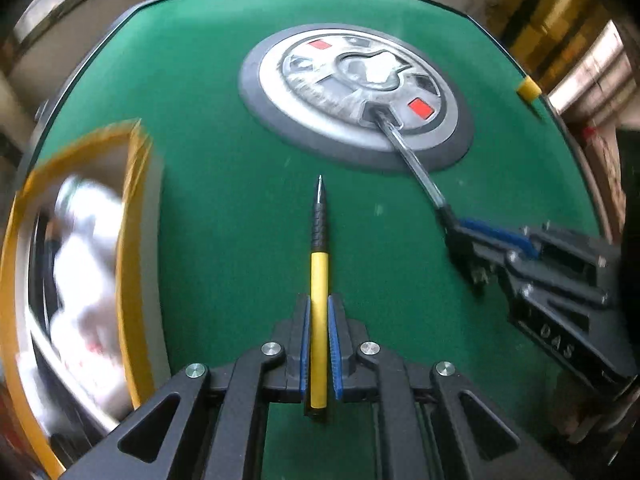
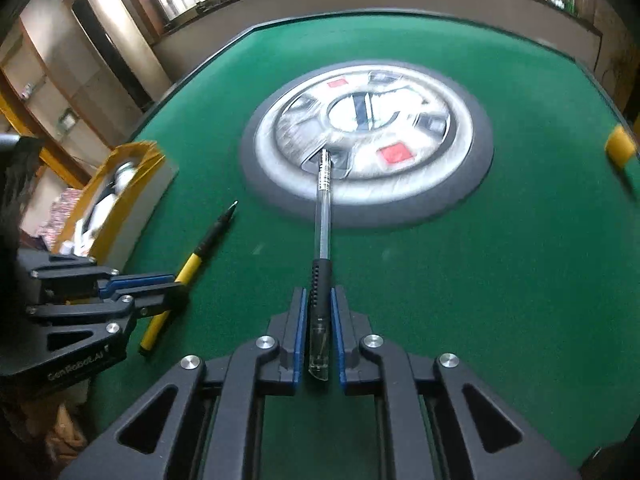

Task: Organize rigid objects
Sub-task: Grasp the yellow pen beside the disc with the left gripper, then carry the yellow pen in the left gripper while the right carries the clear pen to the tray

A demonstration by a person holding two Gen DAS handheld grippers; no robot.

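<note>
My left gripper [image 1: 319, 312] is shut on a yellow pen with a black grip [image 1: 319, 264]; its tip points ahead over the green table. It also shows in the right wrist view [image 2: 188, 268], held by the left gripper [image 2: 176, 284]. My right gripper [image 2: 319, 304] is shut on a clear pen with a black grip [image 2: 322, 216], whose far end reaches over the round hub. In the left wrist view the right gripper [image 1: 456, 232] holds the clear pen [image 1: 416, 164] at the right.
A round grey and silver hub [image 1: 356, 96] with red squares sits in the middle of the green felt table [image 1: 224, 208]. A yellow-rimmed box [image 1: 132, 240] with white items stands at the left, also in the right wrist view [image 2: 132, 184]. A small yellow block [image 2: 620, 146] lies far right.
</note>
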